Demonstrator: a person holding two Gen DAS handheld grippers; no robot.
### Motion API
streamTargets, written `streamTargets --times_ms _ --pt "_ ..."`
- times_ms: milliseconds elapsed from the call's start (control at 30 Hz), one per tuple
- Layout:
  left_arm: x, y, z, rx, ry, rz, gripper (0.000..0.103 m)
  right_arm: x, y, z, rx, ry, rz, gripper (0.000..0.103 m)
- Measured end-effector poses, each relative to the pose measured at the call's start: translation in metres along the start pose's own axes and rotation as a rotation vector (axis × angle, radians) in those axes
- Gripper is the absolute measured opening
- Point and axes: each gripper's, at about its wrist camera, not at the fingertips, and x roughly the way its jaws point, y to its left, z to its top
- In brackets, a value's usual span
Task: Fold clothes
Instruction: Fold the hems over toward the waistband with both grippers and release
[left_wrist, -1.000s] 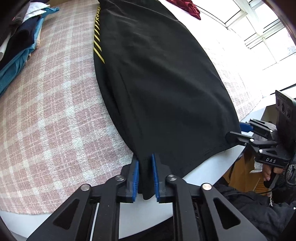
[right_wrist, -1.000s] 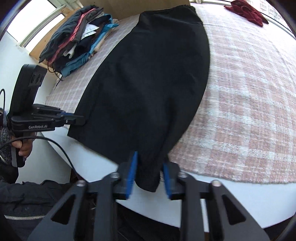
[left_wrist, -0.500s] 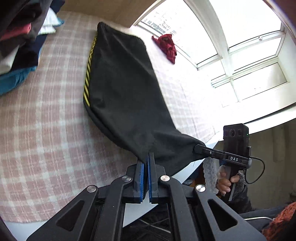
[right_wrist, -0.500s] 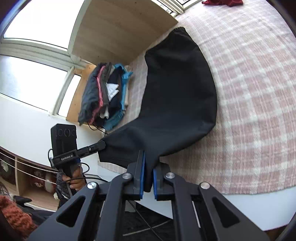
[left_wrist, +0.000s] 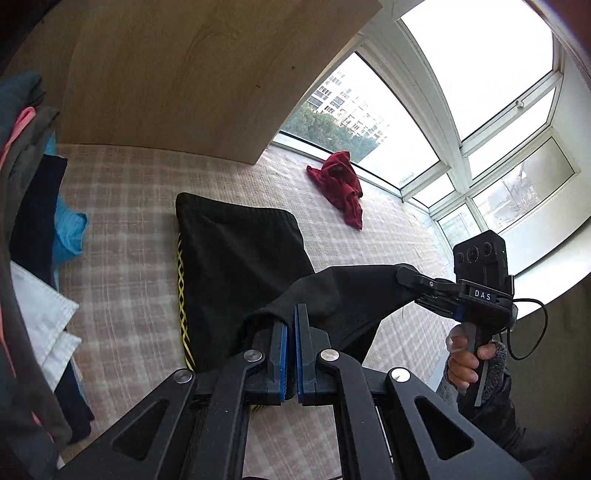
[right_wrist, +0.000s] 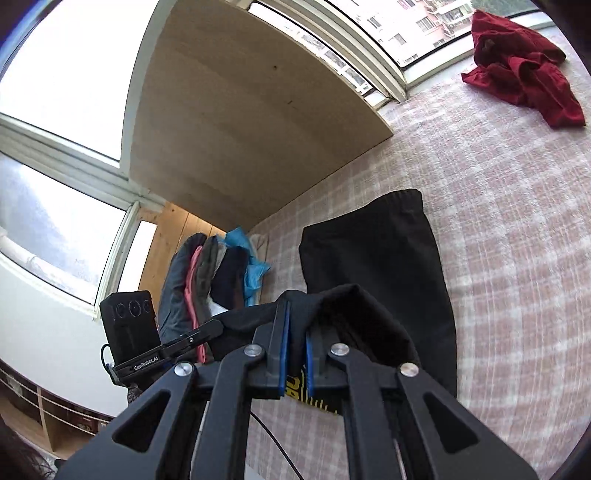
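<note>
Black trousers (left_wrist: 236, 251) with a yellow side stripe lie on the pink checked cloth, waistband at the far end. My left gripper (left_wrist: 295, 321) is shut on one corner of the hem, lifted above the cloth. My right gripper (right_wrist: 295, 325) is shut on the other hem corner, also lifted. The hem hangs stretched between them and arches over the flat part of the trousers (right_wrist: 373, 258). The right gripper also shows in the left wrist view (left_wrist: 406, 275), and the left gripper in the right wrist view (right_wrist: 218, 325).
A crumpled red garment (left_wrist: 340, 184) lies far back by the window (right_wrist: 517, 62). A pile of folded clothes (right_wrist: 218, 280) sits at the left (left_wrist: 33, 229). A wooden board (left_wrist: 192, 74) stands behind the table.
Both grippers have risen and moved forward over the table, carrying the hem up and toward the waistband. The trousers now bend into a fold.
</note>
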Motion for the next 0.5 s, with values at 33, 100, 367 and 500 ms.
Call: streamTargets --times_ms 33,100,367,500 --pt "0.010 0.007 0.008 -0.005 0.009 0.008 0.002 0.011 -0.010 0.011 0.016 0.012 -0.008 0.007" --pt "0.031 0.020 0.025 -0.016 0.027 0.024 0.002 0.032 -0.029 0.029 0.051 0.028 -0.028 0.007" --pt "0.099 0.074 0.065 -0.087 0.083 0.103 0.002 0.088 -0.087 0.080 0.120 0.117 -0.099 0.010" --pt "0.117 0.091 0.071 -0.151 0.115 0.116 0.003 0.097 -0.105 0.092 0.217 0.198 -0.092 0.011"
